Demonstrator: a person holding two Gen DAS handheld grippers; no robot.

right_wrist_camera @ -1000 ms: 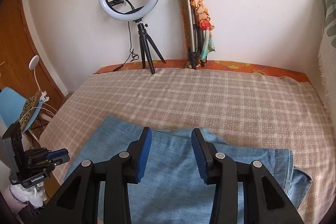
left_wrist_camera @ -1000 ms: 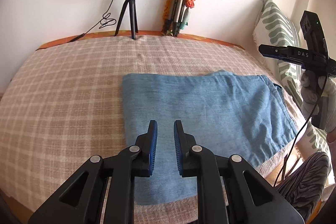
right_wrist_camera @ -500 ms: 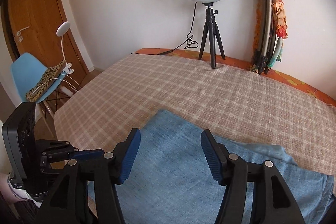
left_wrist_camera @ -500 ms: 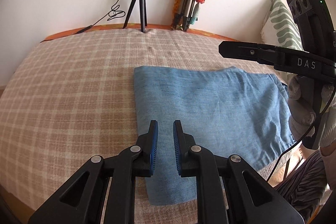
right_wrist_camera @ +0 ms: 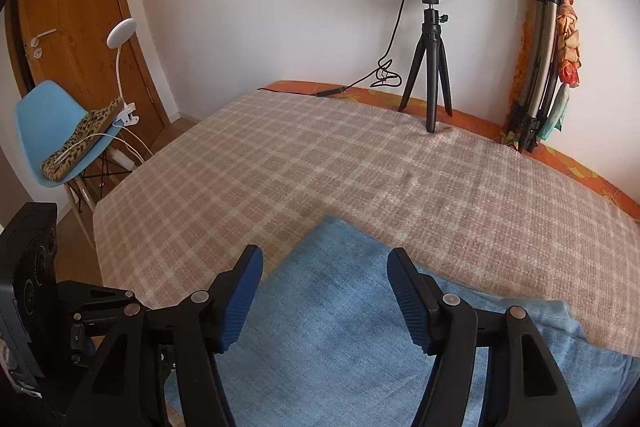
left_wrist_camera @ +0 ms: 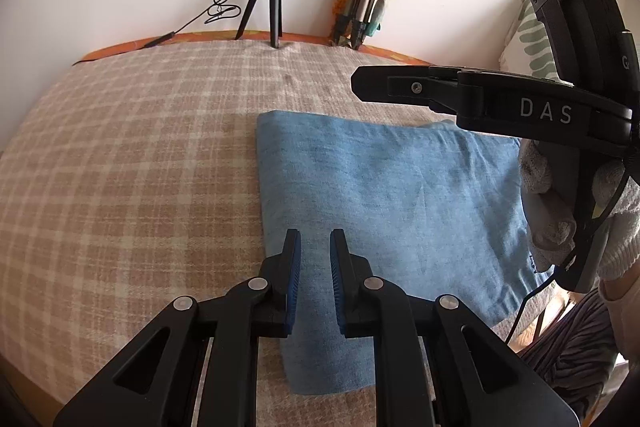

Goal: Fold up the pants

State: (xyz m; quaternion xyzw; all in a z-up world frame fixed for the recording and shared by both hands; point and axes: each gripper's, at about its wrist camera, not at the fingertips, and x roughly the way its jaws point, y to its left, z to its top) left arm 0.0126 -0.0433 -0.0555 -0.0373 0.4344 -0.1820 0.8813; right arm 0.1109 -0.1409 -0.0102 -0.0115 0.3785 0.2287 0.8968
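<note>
The light blue pants (left_wrist_camera: 392, 195) lie folded flat on the checked bedspread (left_wrist_camera: 132, 155). My left gripper (left_wrist_camera: 315, 243) hovers over their near left edge, jaws slightly apart and empty. My right gripper (right_wrist_camera: 325, 261) is wide open and empty above the pants (right_wrist_camera: 340, 339), near their far left corner. In the left wrist view the right gripper (left_wrist_camera: 360, 89) shows side-on above the far right part of the pants, held by a gloved hand (left_wrist_camera: 560, 211).
A ring light on a tripod (right_wrist_camera: 430, 83) and a folded tripod with a scarf (right_wrist_camera: 544, 67) stand at the bed's far edge by the wall. A blue chair (right_wrist_camera: 60, 131) and a door are left of the bed. A patterned pillow (left_wrist_camera: 532, 43) is at the right.
My right gripper has swung left over the pants and opened wider. My left gripper has shifted slightly toward the pants' left edge; its jaw gap is unchanged.
</note>
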